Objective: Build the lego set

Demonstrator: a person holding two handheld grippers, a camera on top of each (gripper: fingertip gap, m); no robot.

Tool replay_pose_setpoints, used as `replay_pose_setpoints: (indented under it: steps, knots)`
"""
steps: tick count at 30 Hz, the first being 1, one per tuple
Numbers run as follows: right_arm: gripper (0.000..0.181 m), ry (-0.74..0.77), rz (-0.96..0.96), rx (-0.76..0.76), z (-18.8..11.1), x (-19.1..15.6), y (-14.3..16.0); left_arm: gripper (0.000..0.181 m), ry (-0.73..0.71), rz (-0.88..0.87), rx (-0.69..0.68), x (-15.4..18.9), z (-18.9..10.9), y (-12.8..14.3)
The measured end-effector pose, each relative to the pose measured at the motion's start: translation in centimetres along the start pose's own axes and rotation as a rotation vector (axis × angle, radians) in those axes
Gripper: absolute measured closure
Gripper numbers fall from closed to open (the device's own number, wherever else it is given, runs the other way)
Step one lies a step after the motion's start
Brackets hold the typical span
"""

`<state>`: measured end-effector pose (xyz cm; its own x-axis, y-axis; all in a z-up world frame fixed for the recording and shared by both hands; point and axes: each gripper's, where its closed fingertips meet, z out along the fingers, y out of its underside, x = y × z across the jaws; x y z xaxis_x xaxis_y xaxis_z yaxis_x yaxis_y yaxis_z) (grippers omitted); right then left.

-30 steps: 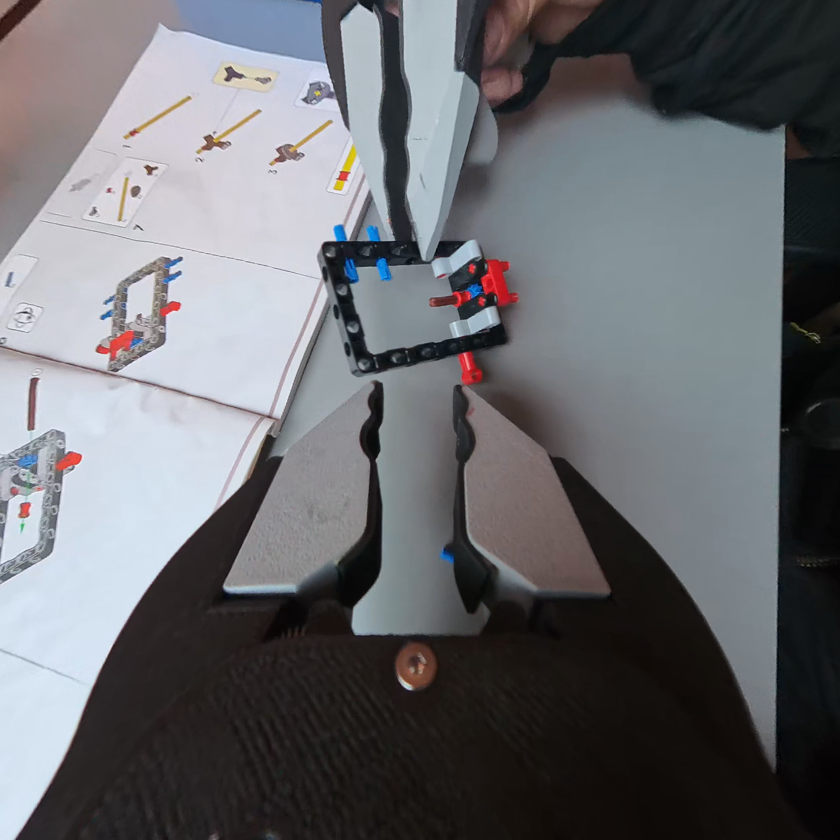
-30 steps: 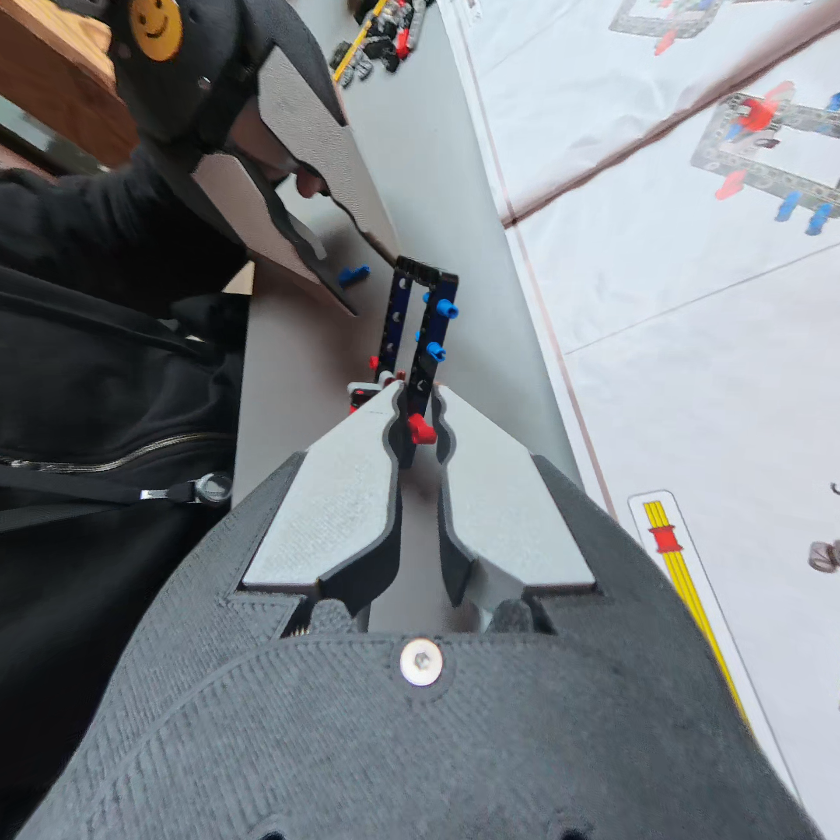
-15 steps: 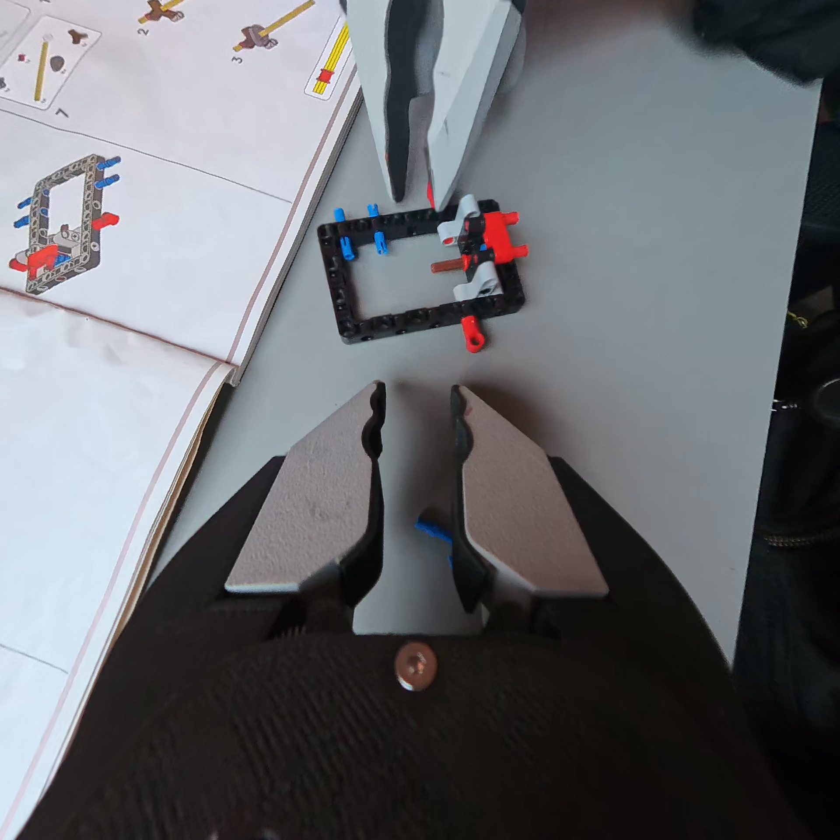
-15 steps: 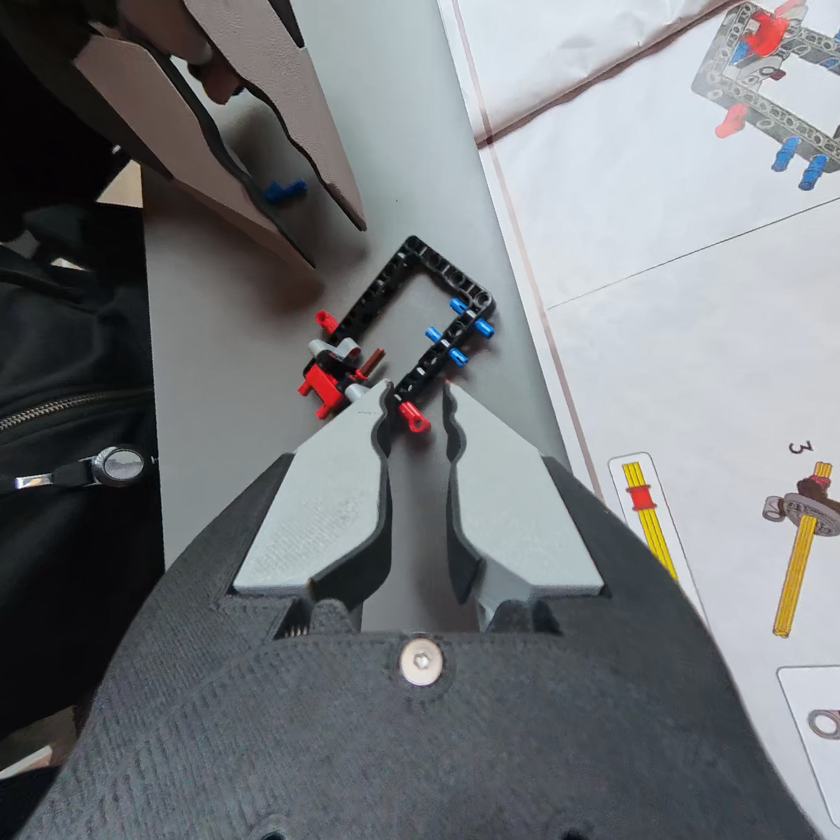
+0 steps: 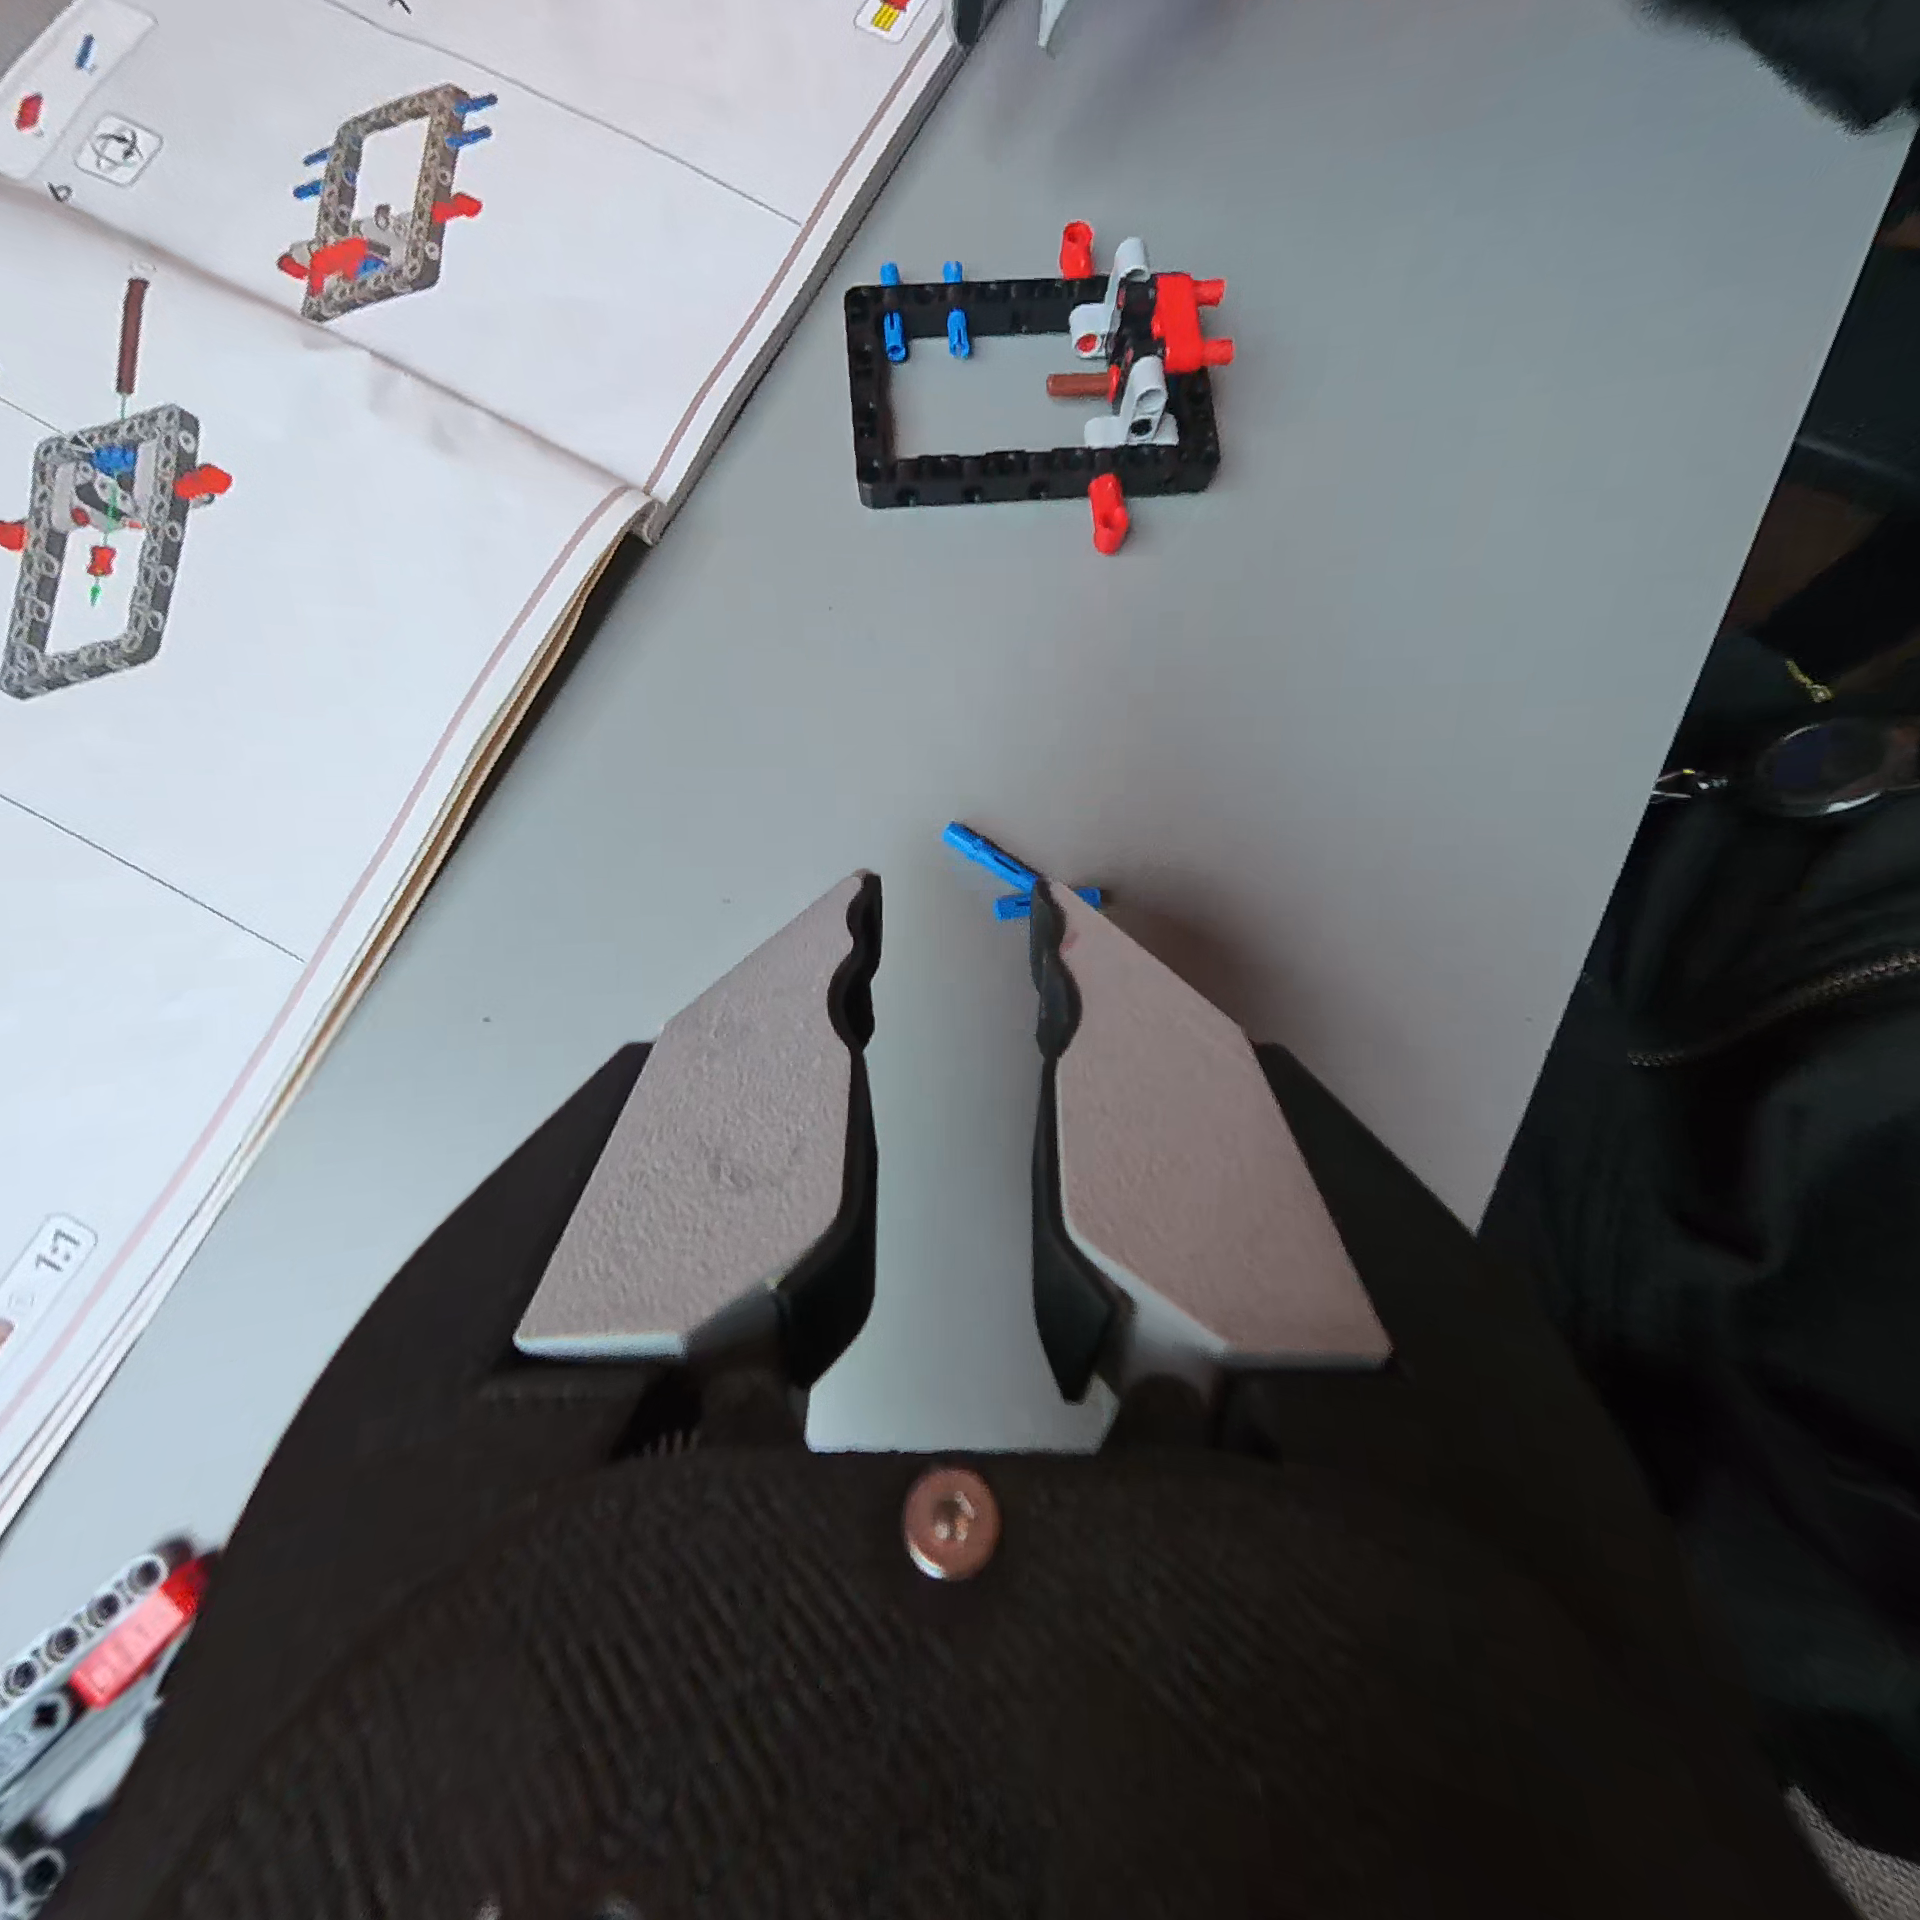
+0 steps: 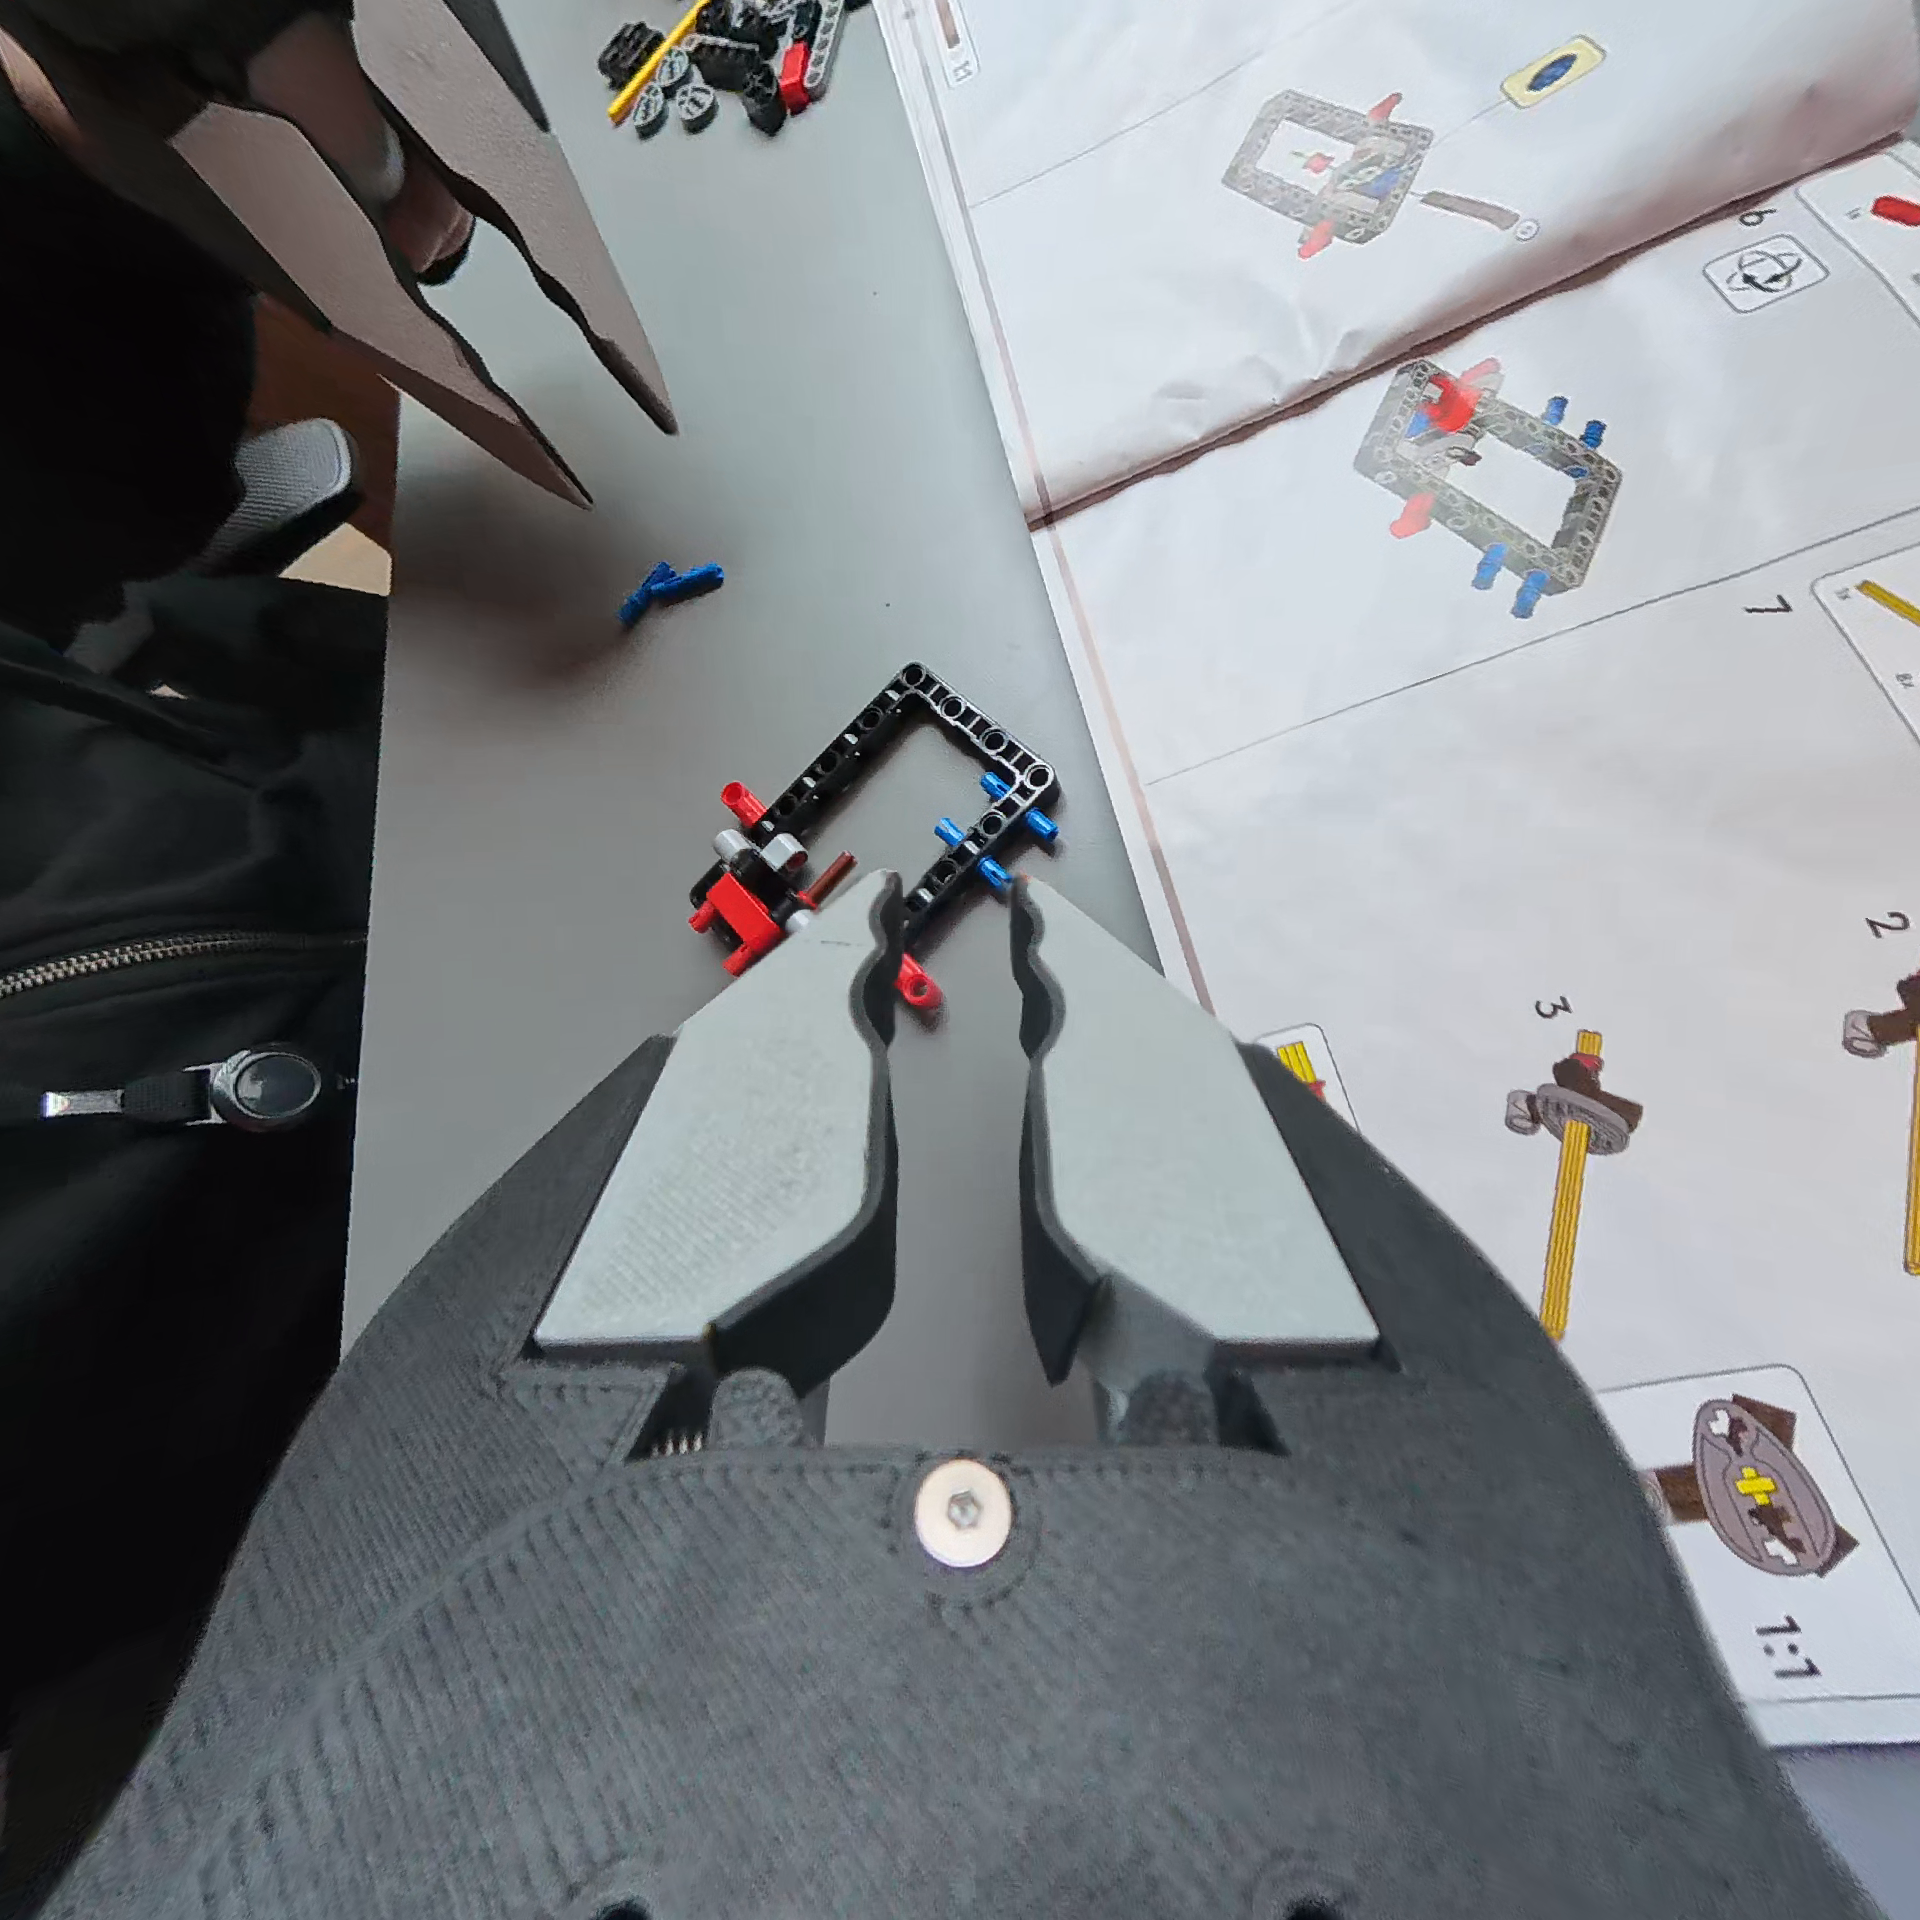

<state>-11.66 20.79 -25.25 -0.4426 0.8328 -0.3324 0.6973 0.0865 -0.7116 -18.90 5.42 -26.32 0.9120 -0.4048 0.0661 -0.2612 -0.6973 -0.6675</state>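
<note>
Left wrist view: bare grey table runs up the middle of the frame, hemmed by the open booklet at left and the table's edge, with dark clothing beyond it, down the right. The frame lies flat in the upper centre, well apart from the left gripper, whose fingers are spread with nothing between them. Two loose blue pins lie crossed just at the right fingertip; one passes under it. A heap of parts shows at lower left.

Right wrist view: the right gripper is spread above the frame's near end, a red pin showing in the gap.

Half a second ago the left gripper sat close to the frame; it has since drawn back, and the right gripper has lifted out of the top of its view.
</note>
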Motion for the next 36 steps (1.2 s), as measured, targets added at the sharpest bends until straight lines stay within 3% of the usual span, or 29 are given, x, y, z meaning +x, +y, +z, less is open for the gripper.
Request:
replay_pose_setpoints:
  steps: [13,19,22,28,36]
  knots:
    - [0.16,0.054,-0.082,-0.131,2.9,-0.2,1.7,0.157,-0.016,-0.017,-0.027,1.0,2.9,0.5]
    - [0.164,0.076,-0.07,-0.009,1.2,0.3,-0.1,0.167,-0.02,-0.008,-0.03,0.5,3.6,0.3]
    - [0.165,0.13,-0.072,0.054,0.3,1.3,-0.9,0.181,-0.015,0.027,-0.035,-0.2,3.8,-0.1]
    - [0.168,0.193,-0.077,0.199,-1.6,2.5,-2.6,0.181,0.036,0.078,-0.046,-1.0,4.5,-1.4]
    - [0.167,0.193,-0.119,0.302,-2.3,3.1,-3.3,0.175,0.121,0.186,0.09,-2.9,4.4,-5.4]
